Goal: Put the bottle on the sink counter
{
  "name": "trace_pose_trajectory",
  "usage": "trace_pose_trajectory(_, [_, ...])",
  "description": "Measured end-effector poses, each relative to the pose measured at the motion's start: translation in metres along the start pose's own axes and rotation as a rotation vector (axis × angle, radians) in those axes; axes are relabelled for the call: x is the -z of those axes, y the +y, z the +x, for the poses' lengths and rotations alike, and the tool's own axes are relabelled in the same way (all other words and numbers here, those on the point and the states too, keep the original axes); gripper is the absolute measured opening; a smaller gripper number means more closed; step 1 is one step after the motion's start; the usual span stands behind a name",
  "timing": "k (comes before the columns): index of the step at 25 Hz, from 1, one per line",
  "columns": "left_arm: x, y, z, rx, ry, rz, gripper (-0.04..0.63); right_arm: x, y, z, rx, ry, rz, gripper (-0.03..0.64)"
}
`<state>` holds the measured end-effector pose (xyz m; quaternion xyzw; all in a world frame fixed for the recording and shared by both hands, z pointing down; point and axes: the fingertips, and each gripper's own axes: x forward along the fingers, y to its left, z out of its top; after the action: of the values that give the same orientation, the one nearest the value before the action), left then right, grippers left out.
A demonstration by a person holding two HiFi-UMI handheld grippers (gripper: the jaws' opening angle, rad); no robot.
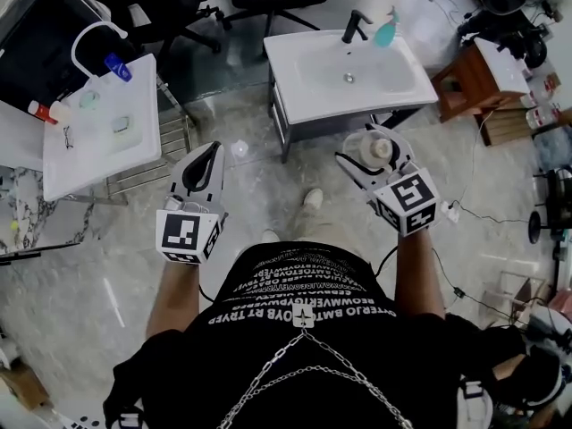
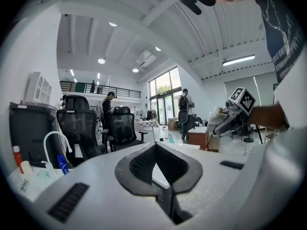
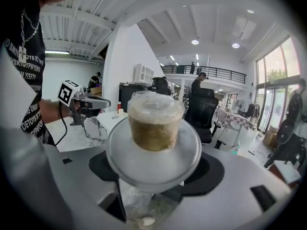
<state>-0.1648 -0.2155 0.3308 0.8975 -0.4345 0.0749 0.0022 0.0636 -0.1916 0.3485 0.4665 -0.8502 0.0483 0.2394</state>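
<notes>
Clear bottle (image 3: 154,123), cap forward, we held clamped in our right tool (image 1: 374,150); the sink desk (image 1: 302,92) lay straight ahead of it.

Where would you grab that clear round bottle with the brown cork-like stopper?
Grip the clear round bottle by its wide body below the shoulder, coming from the side, as the right tongs do now. The round body fills the gap between them; the brown stopper is narrower, looks film-wrapped, and might slip or pull out.
</notes>
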Motion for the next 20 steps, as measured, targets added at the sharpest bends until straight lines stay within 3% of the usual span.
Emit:
trace_pose_trajectory(12, [-0.008,0.020,0.096,-0.023,0.005,0.007,0.005,0.012,-0.067,0.082,-0.102,0.034,-0.014,0.334])
trace_pose_trajectory(20, [-0.002,0.061,0.163,-0.113,0.032,-0.027,0.006,0.028,-0.133,0.158,-0.153,0.084,-0.035,0.334])
